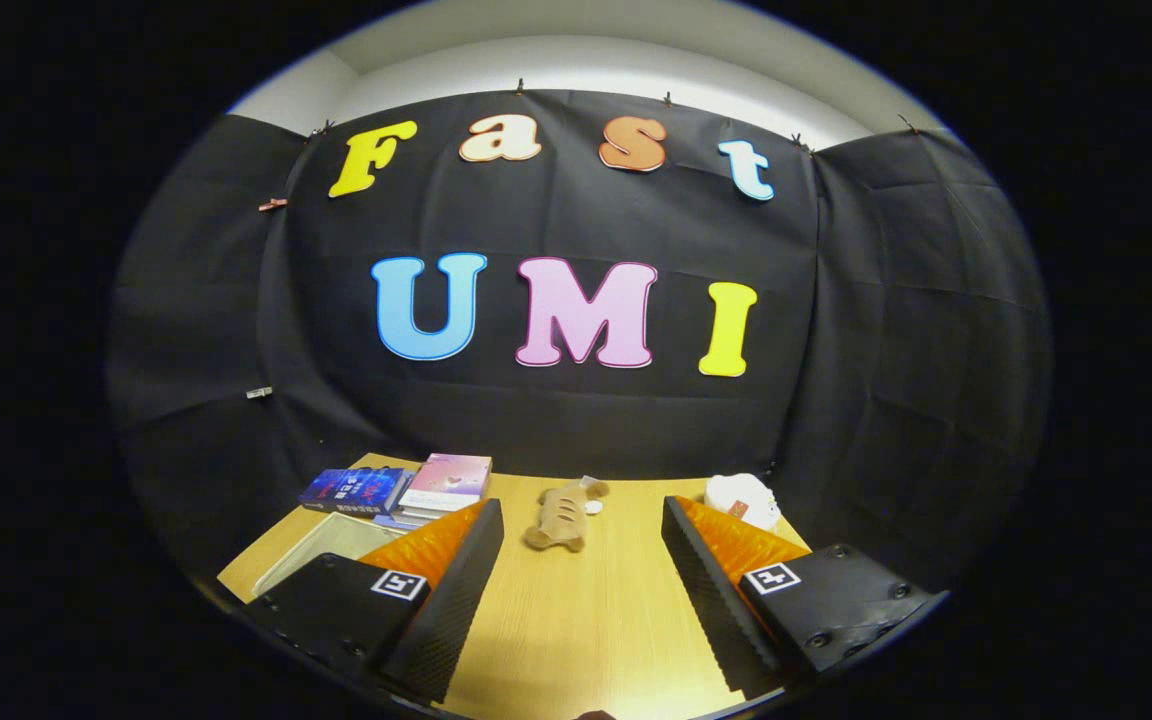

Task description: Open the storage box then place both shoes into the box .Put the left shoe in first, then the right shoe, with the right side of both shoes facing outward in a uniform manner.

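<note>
My gripper (581,508) hovers over the wooden table (586,620), open wide, with nothing between its black-and-orange fingers. Behind the left finger (456,590) lies part of a pale, box-like thing (321,548) at the table's left edge. Most of it is hidden, and I cannot tell whether it is the storage box or whether it is open.
A small tan plush toy (561,515) lies just ahead of the fingertips, mid-table. A stack of books (406,490) sits at the back left. A white rounded object (744,498) rests at the back right, beyond the right finger (711,580). The black cloth wall closes off the far side.
</note>
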Action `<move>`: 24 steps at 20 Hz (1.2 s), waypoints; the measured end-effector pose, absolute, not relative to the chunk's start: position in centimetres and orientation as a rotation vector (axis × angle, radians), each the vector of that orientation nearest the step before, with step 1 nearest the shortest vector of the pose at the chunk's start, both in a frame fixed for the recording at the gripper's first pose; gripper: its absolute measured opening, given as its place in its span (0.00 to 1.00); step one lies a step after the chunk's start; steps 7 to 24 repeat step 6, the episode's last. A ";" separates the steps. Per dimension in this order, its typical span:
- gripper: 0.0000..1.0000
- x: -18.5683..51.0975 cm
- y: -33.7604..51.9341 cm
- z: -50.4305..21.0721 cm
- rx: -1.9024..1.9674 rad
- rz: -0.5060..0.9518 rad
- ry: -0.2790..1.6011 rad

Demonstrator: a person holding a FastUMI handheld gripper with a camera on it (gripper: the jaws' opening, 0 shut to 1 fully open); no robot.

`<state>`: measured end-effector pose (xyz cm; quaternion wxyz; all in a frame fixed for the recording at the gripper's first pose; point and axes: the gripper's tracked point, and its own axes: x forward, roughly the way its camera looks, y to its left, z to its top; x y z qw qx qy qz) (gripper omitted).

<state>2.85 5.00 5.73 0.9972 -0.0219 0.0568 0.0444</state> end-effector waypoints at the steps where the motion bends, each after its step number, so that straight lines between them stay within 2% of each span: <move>1: 0.99 3.1 4.1 5.5 -0.036 0.087 0.112; 6: 1.00 3.6 0.3 6.0 0.029 0.096 0.028; 24: 1.00 3.6 0.3 6.0 0.029 0.096 0.028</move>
